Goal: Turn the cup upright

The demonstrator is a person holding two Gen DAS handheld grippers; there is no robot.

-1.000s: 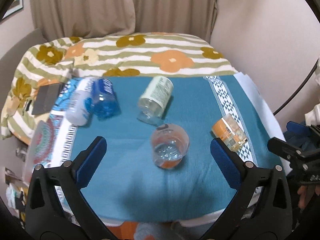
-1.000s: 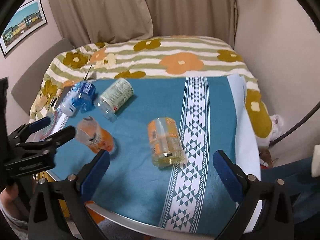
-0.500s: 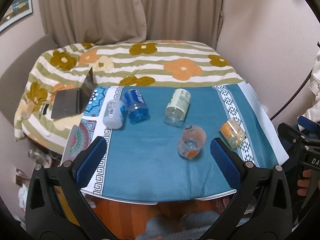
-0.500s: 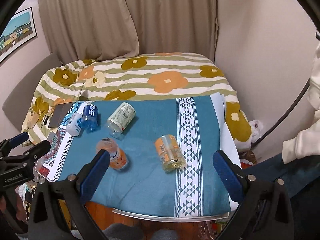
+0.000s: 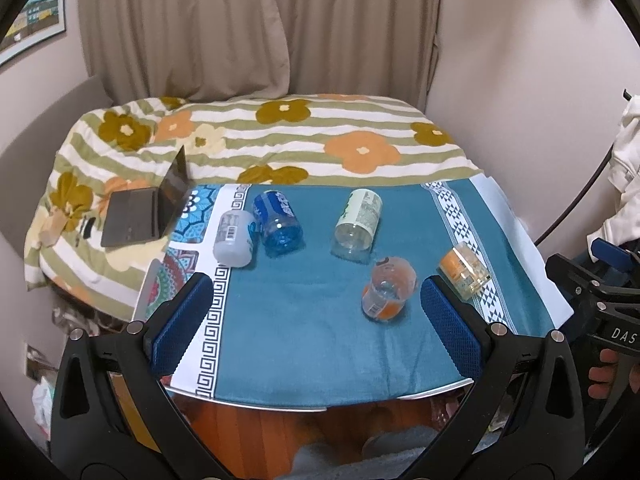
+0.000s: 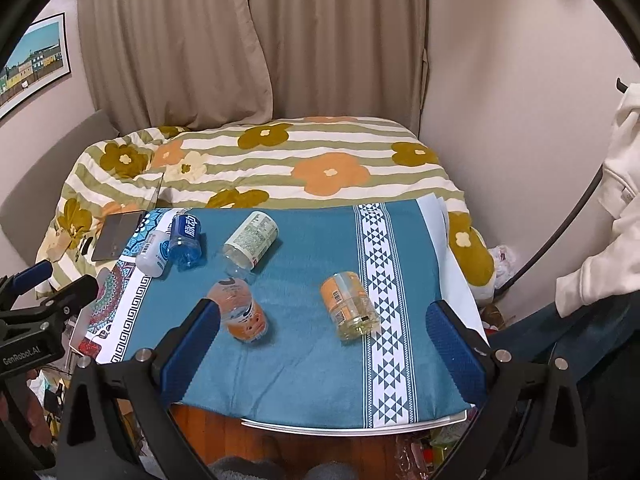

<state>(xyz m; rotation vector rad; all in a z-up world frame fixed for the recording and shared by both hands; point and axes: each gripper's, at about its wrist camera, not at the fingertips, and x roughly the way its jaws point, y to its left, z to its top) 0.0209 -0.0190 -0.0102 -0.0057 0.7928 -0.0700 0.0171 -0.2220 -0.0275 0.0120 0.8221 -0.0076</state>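
Note:
Several clear plastic cups lie on their sides on a blue cloth-covered table [image 5: 304, 360]. An orange-labelled cup [image 5: 387, 294] [image 6: 240, 311] lies mid-table. An orange and yellow cup [image 5: 464, 270] [image 6: 350, 305] lies near the patterned stripe. A green-white cup [image 5: 358, 224] [image 6: 251, 239], a blue cup [image 5: 278, 224] [image 6: 185, 241] and a white cup [image 5: 235, 238] [image 6: 154, 253] lie farther back. My left gripper [image 5: 316, 320] is open and empty, held back above the table's front edge. My right gripper [image 6: 324, 340] is open and empty, likewise back from the cups.
A bed with a flowered striped quilt [image 5: 280, 136] stands behind the table. An open laptop [image 5: 148, 212] rests on its left side. Curtains [image 5: 260, 28] hang behind. A wood floor [image 6: 320, 448] shows below the table's front edge. A wall [image 5: 520, 80] is on the right.
Both grippers have pulled back and up from the table, so the cups look smaller and farther. The cups have not moved. Both grippers stay open.

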